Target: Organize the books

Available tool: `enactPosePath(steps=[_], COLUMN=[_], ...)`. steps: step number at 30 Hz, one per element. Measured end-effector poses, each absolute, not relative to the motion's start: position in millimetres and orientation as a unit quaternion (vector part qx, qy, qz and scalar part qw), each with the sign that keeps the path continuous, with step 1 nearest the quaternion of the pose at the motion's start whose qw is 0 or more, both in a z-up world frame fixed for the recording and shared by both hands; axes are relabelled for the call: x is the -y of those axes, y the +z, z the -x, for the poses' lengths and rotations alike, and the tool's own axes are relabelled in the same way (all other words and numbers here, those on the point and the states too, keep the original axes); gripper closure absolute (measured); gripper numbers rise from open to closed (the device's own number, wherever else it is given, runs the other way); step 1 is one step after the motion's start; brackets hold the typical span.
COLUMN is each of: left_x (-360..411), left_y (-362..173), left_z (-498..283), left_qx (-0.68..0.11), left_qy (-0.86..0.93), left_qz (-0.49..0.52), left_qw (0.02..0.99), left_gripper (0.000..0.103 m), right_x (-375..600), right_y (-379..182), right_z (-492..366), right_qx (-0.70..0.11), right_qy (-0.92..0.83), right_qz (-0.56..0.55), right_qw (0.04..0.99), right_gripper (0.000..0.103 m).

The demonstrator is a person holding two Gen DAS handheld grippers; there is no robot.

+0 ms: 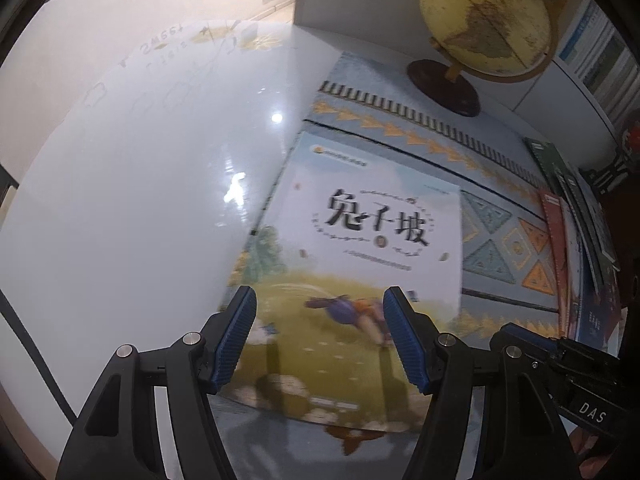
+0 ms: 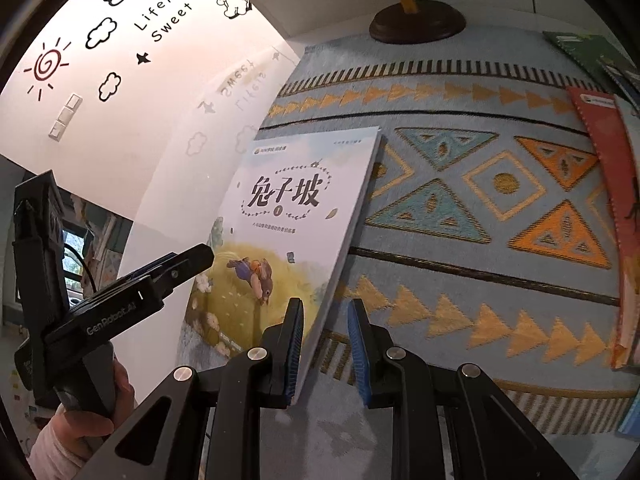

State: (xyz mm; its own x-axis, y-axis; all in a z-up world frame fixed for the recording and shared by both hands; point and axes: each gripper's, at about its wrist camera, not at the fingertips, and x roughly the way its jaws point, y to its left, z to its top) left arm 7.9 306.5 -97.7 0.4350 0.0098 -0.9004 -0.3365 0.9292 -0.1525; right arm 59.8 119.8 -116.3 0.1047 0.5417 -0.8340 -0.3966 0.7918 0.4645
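A picture book with a running rabbit on its cover lies on the patterned mat, its left side tilted up in the right wrist view. My left gripper is open above the book's lower half; its body shows at the book's left edge in the right wrist view. My right gripper is open, its jaws straddling the book's lower right edge, the left pad close to the cover. A row of other books lies overlapped at the mat's right side, also in the right wrist view.
A blue and orange patterned mat covers the right part of a glossy white table. A yellow globe on a dark round base stands at the mat's far edge. A decorated wall lies behind.
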Motion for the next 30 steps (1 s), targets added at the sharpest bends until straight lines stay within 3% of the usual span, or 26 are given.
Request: enactPosePath(steps=[12, 30], left_x=[-229.0, -11.0], left_y=[-90.0, -102.1], left_z=[-35.9, -79.6], left_qx=[-0.519, -0.544], left_qy=[0.063, -0.114], left_qz=[0.15, 0.096], left_qw=[0.839, 0.826], left_gripper=[0.039, 0.039], right_x=[-39.2, 217.9], right_y=[-97.1, -110.9], right_z=[-69.6, -75.5], right_qx=[-0.568, -0.563], right_qy=[0.289, 0.111], right_qz=[-0.076, -0.167], right_qw=[0.767, 0.802], right_gripper=[0.081, 0.078])
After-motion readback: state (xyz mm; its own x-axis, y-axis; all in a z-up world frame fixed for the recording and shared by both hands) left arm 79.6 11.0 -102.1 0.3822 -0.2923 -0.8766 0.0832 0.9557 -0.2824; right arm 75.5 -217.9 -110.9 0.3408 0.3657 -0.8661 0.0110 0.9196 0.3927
